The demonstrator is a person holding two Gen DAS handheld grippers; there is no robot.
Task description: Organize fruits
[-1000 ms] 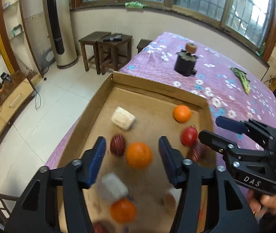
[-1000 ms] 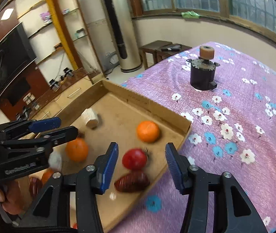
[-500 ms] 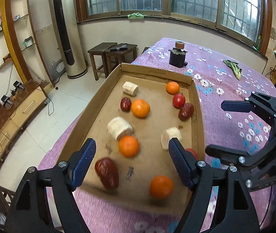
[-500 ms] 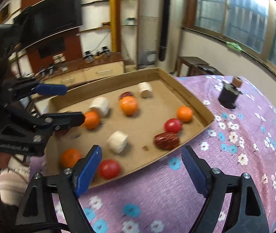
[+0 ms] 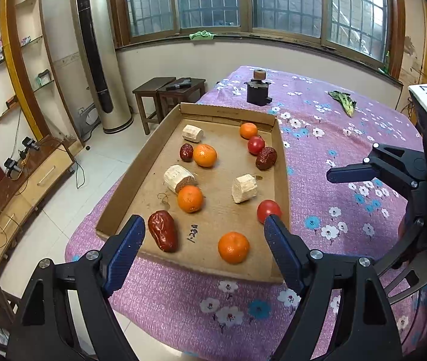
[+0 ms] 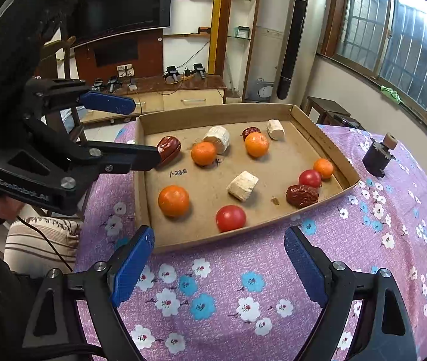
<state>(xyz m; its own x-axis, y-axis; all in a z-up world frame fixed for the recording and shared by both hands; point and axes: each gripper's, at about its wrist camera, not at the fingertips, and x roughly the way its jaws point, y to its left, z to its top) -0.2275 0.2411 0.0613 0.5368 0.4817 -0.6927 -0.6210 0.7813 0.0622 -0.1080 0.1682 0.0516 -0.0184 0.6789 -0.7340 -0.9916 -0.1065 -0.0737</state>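
A: Since a second ago both tools have drawn back from over the cardboard tray (image 5: pixel 141 177) toward its near edge, and the jaws of each have just been opening; nothing sits between either pair.

B: So the left tool (image 5: pixel 202 248) is spread wide and empty, and the right tool (image 6: pixel 218 266) too?

A: Yes. Largest first: the purple flowered bed (image 6: pixel 273 285) carries the tray. In the left wrist view, four oranges lie in it, the nearest orange (image 5: pixel 233 247) at about 6 o'clock of the tray. Three white chunks sit at 12, 9 and the centre. Three dates follow, the biggest date (image 5: pixel 163 234) at 7 o'clock. Two tomatoes lie along the 3 o'clock wall, the near tomato (image 5: pixel 268 210) just beside the left tool's fingertip (image 5: pixel 276 234).

B: Sorted yet?

A: I judge not; kinds lie mixed.

B: Risks?

A: Round fruit may roll when nudged. The near wall looks low, so that orange could escape onto the bed.
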